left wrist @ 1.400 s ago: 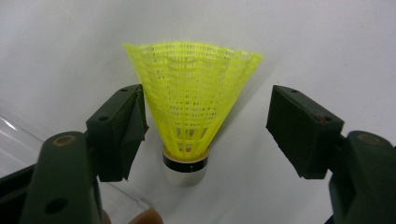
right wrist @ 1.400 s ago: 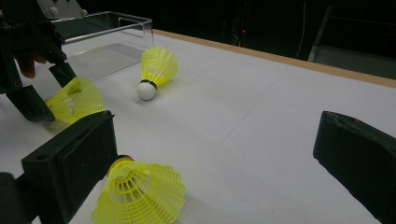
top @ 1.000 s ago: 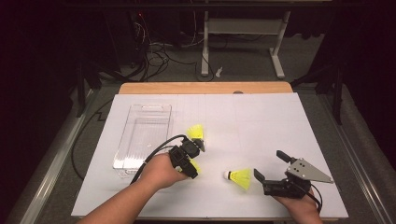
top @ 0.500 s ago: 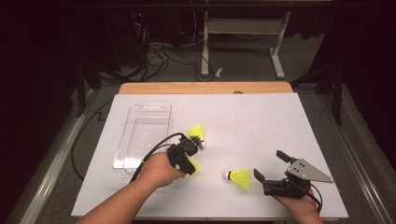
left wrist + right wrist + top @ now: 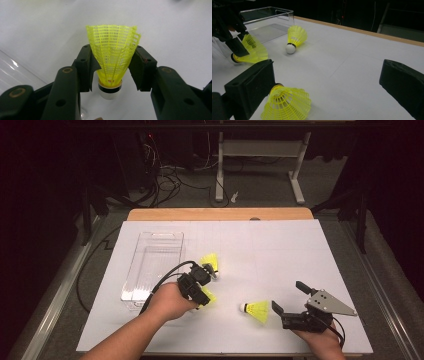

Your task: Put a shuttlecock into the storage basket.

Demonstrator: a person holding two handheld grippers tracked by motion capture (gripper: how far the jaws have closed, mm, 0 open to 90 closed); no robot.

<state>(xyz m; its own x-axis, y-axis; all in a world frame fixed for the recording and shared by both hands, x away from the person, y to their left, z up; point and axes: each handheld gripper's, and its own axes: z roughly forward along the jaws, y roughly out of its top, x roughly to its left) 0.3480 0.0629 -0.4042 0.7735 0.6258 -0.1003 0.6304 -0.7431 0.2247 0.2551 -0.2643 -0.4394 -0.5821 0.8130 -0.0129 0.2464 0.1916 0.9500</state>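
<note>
White table [image 5: 300, 250] with clear plastic bin [image 5: 155, 265] at left. Left gripper [image 5: 113, 68] pinches a yellow shuttlecock's [image 5: 112, 50] mesh skirt beside the bin; squeezing could crush it. Right gripper [image 5: 290, 300] rests wide open, empty.

Left forearm is reaching in from the bottom edge, angled up and right, hand wrapping the left gripper [image 5: 199, 287], jaws standing narrowed. Right hand [image 5: 320, 340] is sitting low at the near edge, holding the right gripper [image 5: 290, 302] with jaws standing wide apart.
</note>
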